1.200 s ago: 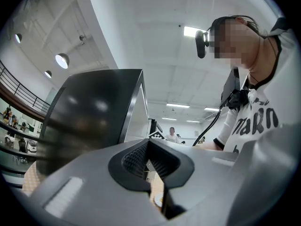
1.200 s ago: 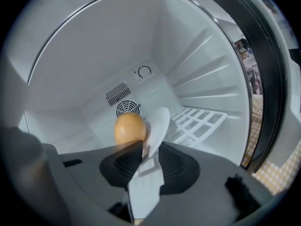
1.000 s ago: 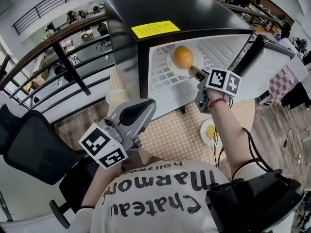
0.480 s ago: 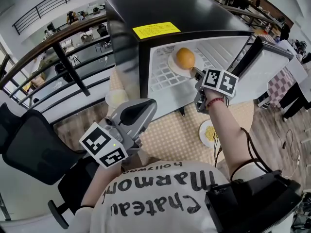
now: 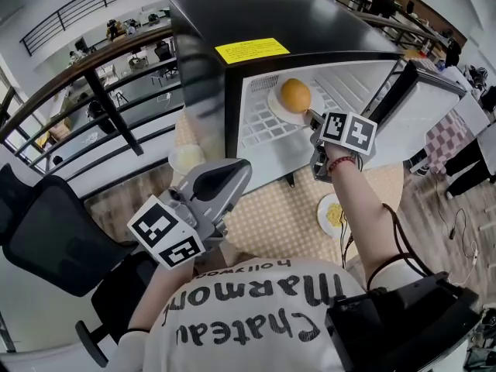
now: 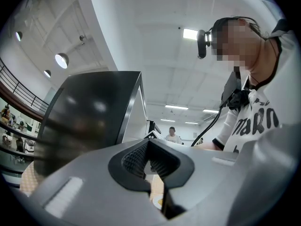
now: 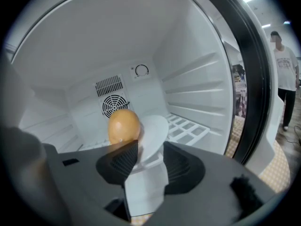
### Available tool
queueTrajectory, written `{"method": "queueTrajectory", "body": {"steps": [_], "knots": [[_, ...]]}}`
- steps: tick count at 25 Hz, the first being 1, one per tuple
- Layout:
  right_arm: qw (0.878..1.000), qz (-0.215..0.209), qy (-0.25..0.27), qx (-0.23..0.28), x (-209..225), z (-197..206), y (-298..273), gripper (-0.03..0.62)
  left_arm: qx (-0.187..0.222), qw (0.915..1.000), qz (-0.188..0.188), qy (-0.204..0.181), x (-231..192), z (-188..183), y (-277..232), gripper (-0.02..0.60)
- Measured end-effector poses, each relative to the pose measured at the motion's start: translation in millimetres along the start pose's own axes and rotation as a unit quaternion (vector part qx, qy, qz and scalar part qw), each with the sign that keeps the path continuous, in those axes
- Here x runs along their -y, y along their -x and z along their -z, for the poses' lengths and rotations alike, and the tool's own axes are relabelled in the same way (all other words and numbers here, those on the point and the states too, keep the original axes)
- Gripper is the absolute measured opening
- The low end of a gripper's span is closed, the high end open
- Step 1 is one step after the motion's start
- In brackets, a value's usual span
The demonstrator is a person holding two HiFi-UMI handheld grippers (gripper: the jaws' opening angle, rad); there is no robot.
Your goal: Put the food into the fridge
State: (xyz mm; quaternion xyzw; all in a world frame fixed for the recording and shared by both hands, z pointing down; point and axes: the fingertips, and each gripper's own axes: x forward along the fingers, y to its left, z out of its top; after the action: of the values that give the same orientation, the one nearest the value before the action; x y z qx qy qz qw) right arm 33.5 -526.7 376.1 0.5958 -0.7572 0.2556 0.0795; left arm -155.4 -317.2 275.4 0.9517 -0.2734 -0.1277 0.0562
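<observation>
Fridge: black-topped compact fridge with a white interior (image 5: 310,18) standing on the checked cloth, door (image 5: 434,107) swinging wide to the right, giving clear reach to the white wire shelf (image 5: 263,126)

Task item: round orange fruit (image 5: 295,95) sitting on a small white plate (image 5: 277,108), both resting on the wire shelf inside the fridge, in front of the rear fan grille in the right gripper view; plate serving as carrier so the fruit is not rolling

Right gripper (image 5: 312,120): reaching into the fridge mouth, jaws having just been opening and now standing wide; plate rim (image 7: 153,131) lying between them, pads apparently not pressing on it, so reading as released

Left gripper (image 5: 225,178): hanging back outside the fridge, tilting slightly upward, jaws drawn nearly together on nothing (image 6: 151,161); idling, keeping clear of the working side

Remaining: second white plate of yellow food (image 5: 335,211) waiting on the cloth below the fridge, probably next

Risk: withdrawing the open jaws could be catching the rim and dragging the plate forward
</observation>
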Motion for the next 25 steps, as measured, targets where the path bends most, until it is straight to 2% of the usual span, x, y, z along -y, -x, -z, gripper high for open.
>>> {"method": "queueTrajectory", "body": {"steps": [11,19,22,25], "knots": [[0.999,0.036,0.033,0.016,3,-1,3,0.179,0.001,1.0,0.004,0.006,-1,1,4,0.006],[0.999,0.024,0.04,0.023,1,-5,5,0.179,0.001,1.0,-0.002,0.009,4,3,2,0.006],[0.998,0.011,0.041,0.046,0,-17,14,0.179,0.002,0.9999,-0.013,0.007,7,4,4,0.006],[0.995,-0.01,0.026,0.097,1,-28,37,0.179,-0.004,0.9995,-0.029,0.011,11,11,8,0.006]]}}
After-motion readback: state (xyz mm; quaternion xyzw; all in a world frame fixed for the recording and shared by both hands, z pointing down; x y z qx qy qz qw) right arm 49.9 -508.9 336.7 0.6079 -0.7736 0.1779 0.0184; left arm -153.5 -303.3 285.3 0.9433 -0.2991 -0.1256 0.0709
